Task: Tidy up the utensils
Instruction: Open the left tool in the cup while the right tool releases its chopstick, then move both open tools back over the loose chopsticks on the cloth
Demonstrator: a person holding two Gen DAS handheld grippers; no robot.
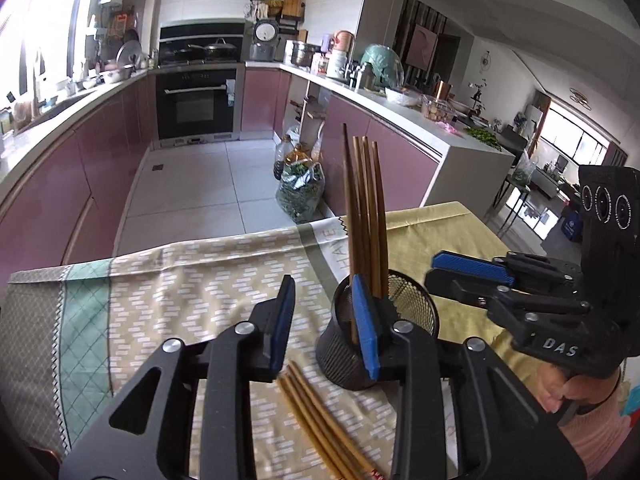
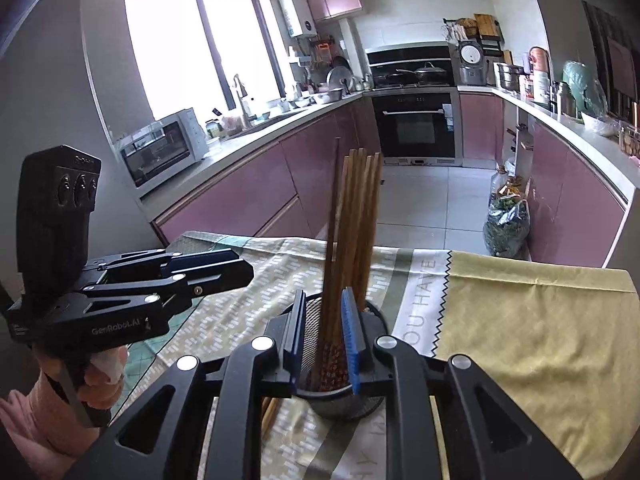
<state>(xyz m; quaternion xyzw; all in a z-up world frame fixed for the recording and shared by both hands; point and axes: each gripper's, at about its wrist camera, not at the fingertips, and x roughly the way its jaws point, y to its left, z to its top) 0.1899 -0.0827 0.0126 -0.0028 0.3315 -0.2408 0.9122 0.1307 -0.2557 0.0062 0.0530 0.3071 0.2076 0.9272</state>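
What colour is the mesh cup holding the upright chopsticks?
Black: the mesh cup is dark wire mesh, clearest in the left wrist view.

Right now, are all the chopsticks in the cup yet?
Not yet. Several chopsticks already stand upright in the black mesh cup. Nothing is gripped: the left gripper and right gripper are both open. A bundle of chopsticks on the cloth remains.
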